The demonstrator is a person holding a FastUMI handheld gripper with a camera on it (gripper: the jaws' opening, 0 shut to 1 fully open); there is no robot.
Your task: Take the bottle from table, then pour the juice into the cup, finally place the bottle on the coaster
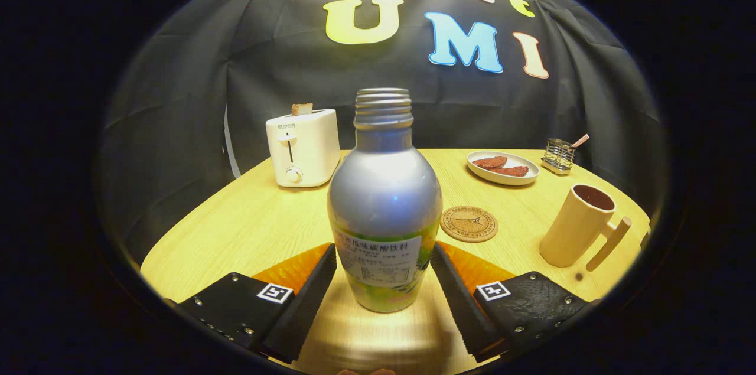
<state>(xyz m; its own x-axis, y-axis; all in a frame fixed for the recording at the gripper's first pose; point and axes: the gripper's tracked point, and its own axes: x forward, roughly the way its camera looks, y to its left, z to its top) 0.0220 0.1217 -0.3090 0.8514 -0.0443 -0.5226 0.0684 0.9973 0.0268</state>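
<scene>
1. A white toaster (302,147) stands at the far left of the round wooden bench (236,227), with a slice of toast (302,108) poking up from its slot.
2. The claw (384,289) sits low and near, its two fingers spread to either side of the bottle's base. The inner faces of the fingers lie very close to the label on both sides, but I cannot tell whether they press on it.
3. The bottle (384,198) stands upright on the bench between the fingers. It is a silvery metal drink bottle with a threaded neck, no cap on it, and a green and white label round its lower part.
4. A round cork coaster (469,224) lies flat just right of the bottle and a little farther back, with nothing on it.
5. Farther off, a shallow oval plate (525,177) holds two reddish-brown pieces of food (499,166).
6. A small wire holder (559,156) with a stick in it stands at the far right, just beyond the plate.
7. A tan cup (576,227) with a wooden handle stands at the near right, well apart from the bottle, its inside dark.
</scene>
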